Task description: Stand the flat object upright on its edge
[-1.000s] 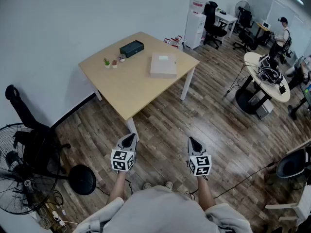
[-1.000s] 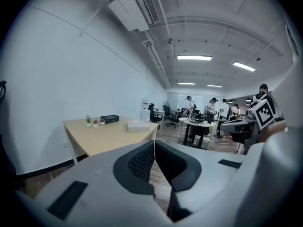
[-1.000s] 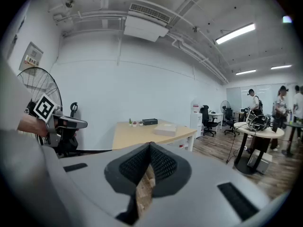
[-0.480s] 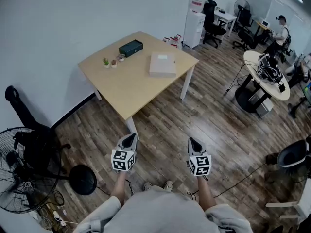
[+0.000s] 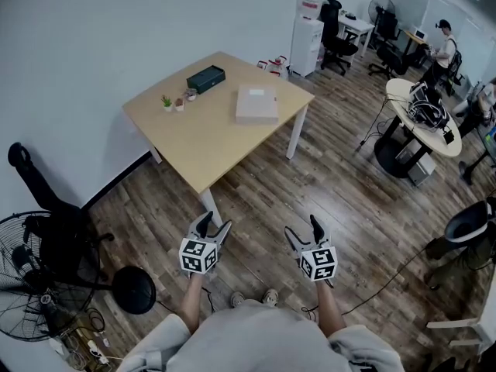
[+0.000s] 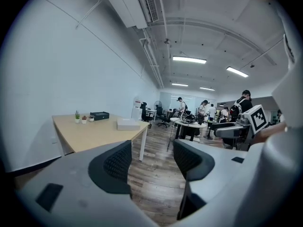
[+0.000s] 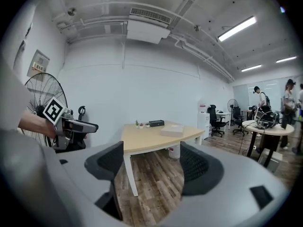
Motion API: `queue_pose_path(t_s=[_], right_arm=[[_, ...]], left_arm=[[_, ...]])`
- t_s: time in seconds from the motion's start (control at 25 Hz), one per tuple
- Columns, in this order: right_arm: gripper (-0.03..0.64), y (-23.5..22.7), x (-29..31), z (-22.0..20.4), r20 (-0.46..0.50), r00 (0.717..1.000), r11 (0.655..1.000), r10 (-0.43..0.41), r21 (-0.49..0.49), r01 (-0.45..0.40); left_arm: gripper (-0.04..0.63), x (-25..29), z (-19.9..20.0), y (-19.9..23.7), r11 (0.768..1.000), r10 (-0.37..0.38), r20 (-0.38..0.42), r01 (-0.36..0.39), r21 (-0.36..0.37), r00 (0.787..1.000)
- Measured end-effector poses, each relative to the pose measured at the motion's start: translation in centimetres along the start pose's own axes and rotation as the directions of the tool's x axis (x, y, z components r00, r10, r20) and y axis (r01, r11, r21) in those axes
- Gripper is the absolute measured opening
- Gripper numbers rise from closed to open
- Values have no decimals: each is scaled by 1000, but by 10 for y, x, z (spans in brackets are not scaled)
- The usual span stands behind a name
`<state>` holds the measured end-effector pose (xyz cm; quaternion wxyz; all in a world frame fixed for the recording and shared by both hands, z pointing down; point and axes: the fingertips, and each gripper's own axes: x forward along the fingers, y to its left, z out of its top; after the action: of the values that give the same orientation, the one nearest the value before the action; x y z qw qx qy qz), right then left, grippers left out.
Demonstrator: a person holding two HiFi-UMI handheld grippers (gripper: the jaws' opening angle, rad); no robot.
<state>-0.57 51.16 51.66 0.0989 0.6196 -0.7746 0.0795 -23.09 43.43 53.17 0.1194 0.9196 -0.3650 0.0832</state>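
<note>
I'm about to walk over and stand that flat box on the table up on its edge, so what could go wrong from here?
The flat box lies close to the table's right-hand edge, so tipping it up could slide it off.
The small potted plants and the dark box share that table, and a wide swing might knock them.
A round black base stands on the floor left of your feet, and you could trip on it.

The left gripper, at seven o'clock in the head view, has just been opening its jaws: closed to a point a moment ago, they now stand apart with nothing between them. The right gripper, at five o'clock, likewise goes from closed to spread, also empty.
</note>
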Motion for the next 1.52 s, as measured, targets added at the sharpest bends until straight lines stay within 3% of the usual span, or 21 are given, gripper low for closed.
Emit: queue_pose_path(t_s=[0.52,1.52], right_arm=[[322,-17,-6,1,6,1000,1000,-3,-11,3],[293,-67,7,-11,-22,996,996,92,-8,-92]], left_arm=[[255,6,7,-14,1000,21,22,-21,14,1000],[253,49,7,-46,995,101,17,-101,-6,995]])
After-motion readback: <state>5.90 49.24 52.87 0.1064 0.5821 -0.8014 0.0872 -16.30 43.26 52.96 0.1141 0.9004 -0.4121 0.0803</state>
